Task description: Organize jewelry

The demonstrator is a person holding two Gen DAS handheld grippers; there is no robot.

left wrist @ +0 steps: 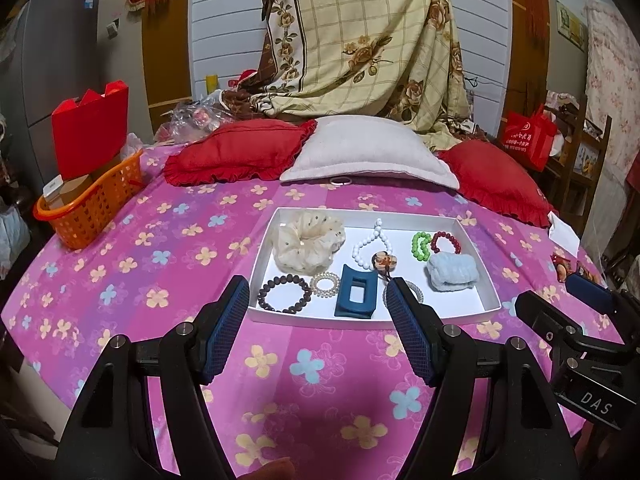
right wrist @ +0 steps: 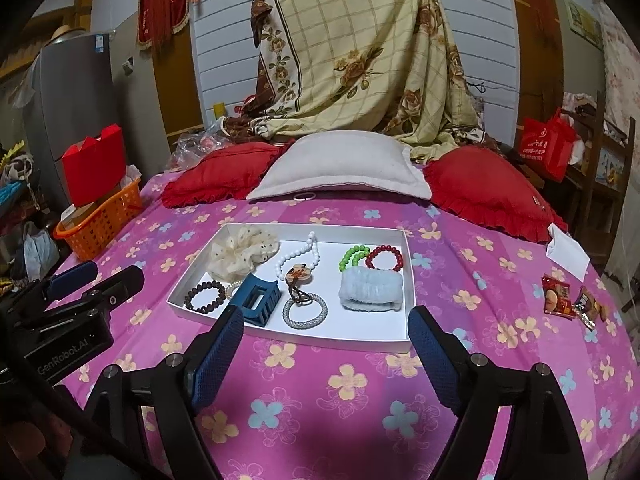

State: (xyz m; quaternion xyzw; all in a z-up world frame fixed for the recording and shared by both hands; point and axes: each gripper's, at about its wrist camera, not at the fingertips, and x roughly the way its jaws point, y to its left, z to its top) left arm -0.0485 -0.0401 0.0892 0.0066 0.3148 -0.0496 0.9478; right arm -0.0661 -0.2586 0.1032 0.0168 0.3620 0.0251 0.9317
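Jewelry lies gathered in a shallow white rectangular tray (left wrist: 472,236) at the centre of both wrist views, on a pink flower-print bedspread (left wrist: 140,272). Its long axis runs left to right across the frame, directly ahead of both tools. The left gripper (left wrist: 316,300) and the right gripper (right wrist: 324,332) are both spread wide and empty, each hovering at the tray's near rim; neither is clearly nearer.

Counted contents:
- one cream dotted fabric scrunchie (left wrist: 310,244)
- one white bead strand (left wrist: 372,244)
- one green bead bracelet (left wrist: 420,246)
- one red bead bracelet (left wrist: 444,242)
- one dark wooden bead bracelet (left wrist: 284,293)
- one small pearl ring band (left wrist: 325,284)
- one teal plastic claw clip (left wrist: 356,296)
- one grey braided band (right wrist: 305,311)
- one wooden flower charm (right wrist: 298,272)
- one pale blue towelling band (left wrist: 452,272)

A loose white ring (left wrist: 341,181) lies outside, upper centre, against the grey pillow (left wrist: 368,152).
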